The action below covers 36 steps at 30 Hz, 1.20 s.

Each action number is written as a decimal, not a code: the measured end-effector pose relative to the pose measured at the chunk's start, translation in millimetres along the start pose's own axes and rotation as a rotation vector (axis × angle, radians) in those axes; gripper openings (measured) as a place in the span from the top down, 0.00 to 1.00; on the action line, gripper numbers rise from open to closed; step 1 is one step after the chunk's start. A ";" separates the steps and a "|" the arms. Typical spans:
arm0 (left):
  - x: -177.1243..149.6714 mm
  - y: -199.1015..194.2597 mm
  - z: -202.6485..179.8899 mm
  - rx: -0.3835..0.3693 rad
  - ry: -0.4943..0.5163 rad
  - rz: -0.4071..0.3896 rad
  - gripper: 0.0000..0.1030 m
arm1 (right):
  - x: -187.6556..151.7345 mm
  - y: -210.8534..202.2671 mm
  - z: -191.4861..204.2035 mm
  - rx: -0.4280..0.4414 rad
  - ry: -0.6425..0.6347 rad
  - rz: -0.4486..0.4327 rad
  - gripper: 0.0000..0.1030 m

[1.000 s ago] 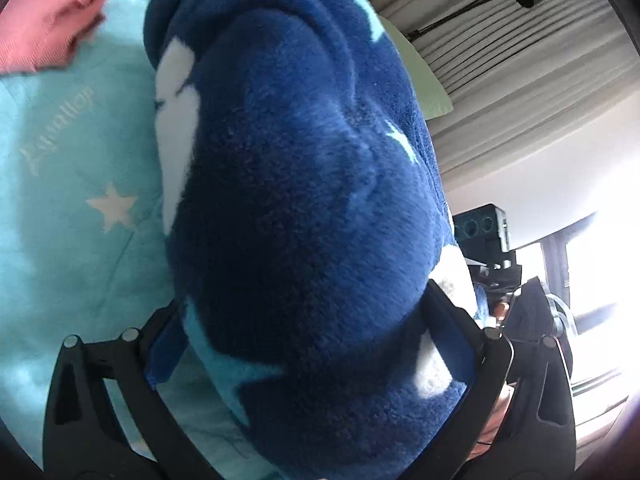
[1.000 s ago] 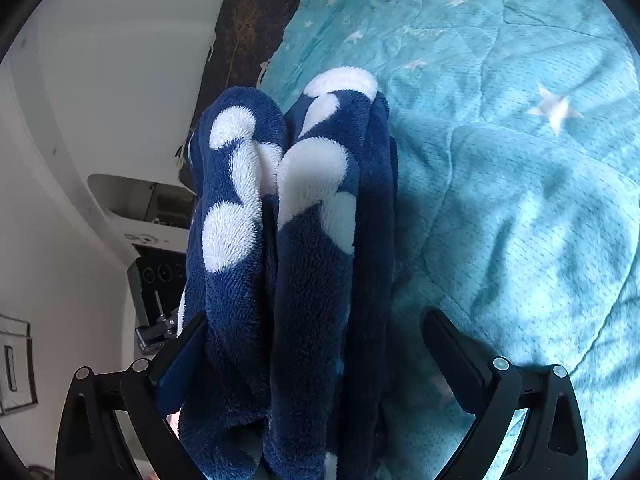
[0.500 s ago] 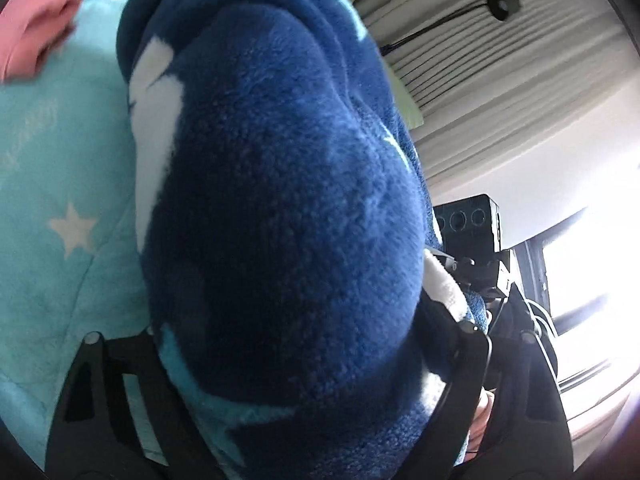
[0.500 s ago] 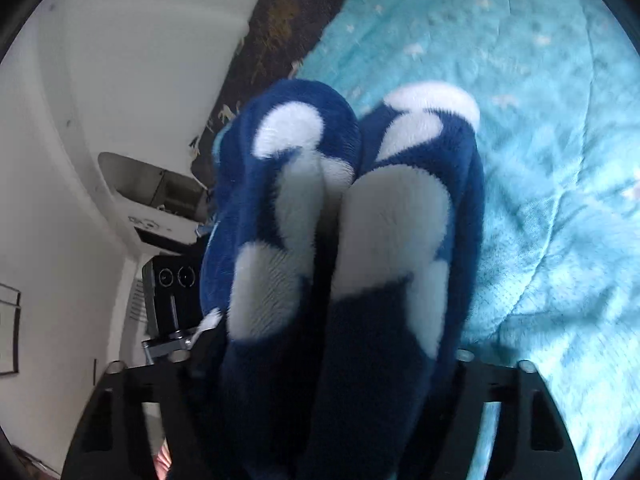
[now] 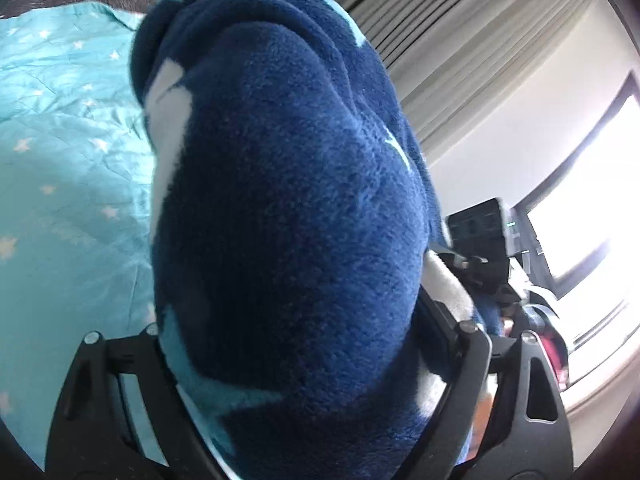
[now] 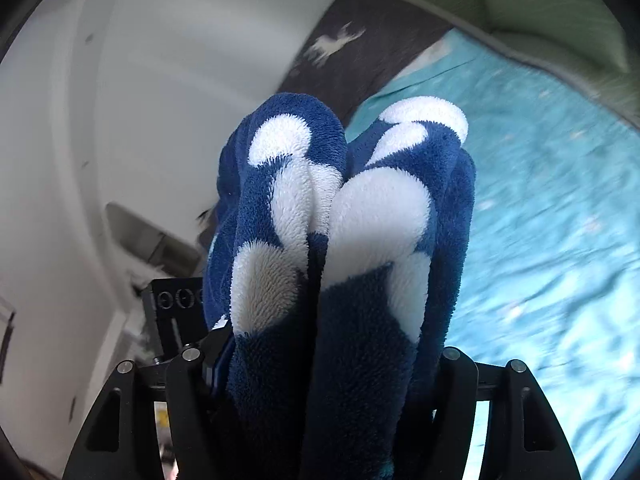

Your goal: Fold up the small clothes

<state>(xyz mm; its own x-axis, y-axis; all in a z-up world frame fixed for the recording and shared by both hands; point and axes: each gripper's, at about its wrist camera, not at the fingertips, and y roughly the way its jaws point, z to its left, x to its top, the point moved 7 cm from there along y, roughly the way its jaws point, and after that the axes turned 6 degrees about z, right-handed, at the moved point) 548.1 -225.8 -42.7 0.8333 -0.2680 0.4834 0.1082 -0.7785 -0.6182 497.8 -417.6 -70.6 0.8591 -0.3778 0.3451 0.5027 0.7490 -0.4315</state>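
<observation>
A thick navy fleece garment [image 5: 280,180] with white and light blue patches fills the left wrist view. It bulges between the jaws of my left gripper [image 5: 296,320], which press its sides while opening slightly. In the right wrist view the same garment [image 6: 360,208] stands in two folded ridges. My right gripper [image 6: 328,344] clamps them from both sides, its jaws easing open a little too. The garment hides the fingertips of both grippers. It hangs lifted above the turquoise star-print bed cover [image 5: 72,160].
The bed cover [image 6: 560,220] spreads to the right, with a green pillow [image 6: 552,12] and a dark animal-print blanket [image 6: 360,48] at its far end. Curtains [image 5: 460,40] and a bright window [image 5: 592,200] lie to the right. The other gripper's black body [image 5: 484,232] sits close by.
Both grippers have closed in on the garment and risen with it off the bed. The pink cloth has left the left wrist view, and the right view now shows the pillow end.
</observation>
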 end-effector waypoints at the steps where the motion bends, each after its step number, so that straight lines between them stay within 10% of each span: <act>1: 0.8 20.3 8.5 0.049 -0.008 0.029 0.12 | 1.7 -0.3 -19.4 -0.043 0.027 0.004 0.25; 4: -13.0 82.1 57.6 0.258 -0.077 0.145 0.10 | -4.1 15.6 -90.8 -0.206 0.172 0.030 0.22; 6: -19.0 94.5 72.4 0.203 -0.143 0.123 0.03 | -16.9 24.5 -139.2 -0.300 0.299 0.043 0.22; 9: -17.8 90.3 65.9 0.158 -0.110 0.084 0.01 | -31.4 19.5 -153.0 -0.186 0.350 -0.012 0.15; 20: -21.1 15.1 0.1 0.273 -0.008 -0.078 0.05 | -79.3 -63.3 -61.3 -0.424 0.008 -0.137 0.15; 28: -113.9 -49.0 -59.9 0.541 0.243 -0.162 0.04 | -154.7 -59.2 7.7 -0.912 -0.217 -0.251 0.15; 32: -144.8 -79.9 -72.7 0.653 0.285 -0.252 0.04 | -185.1 -49.5 31.2 -0.894 -0.215 -0.249 0.15; 36: -161.3 -104.9 -69.5 0.613 0.196 -0.262 0.04 | -205.1 -48.0 54.3 -0.901 -0.247 -0.262 0.15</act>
<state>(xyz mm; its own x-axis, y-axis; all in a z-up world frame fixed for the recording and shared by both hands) 364.6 -140.4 -12.8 0.6306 -0.2573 0.7322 0.6273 -0.3865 -0.6761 292.3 -346.5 -75.4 0.7168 -0.2713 0.6423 0.6483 -0.0798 -0.7572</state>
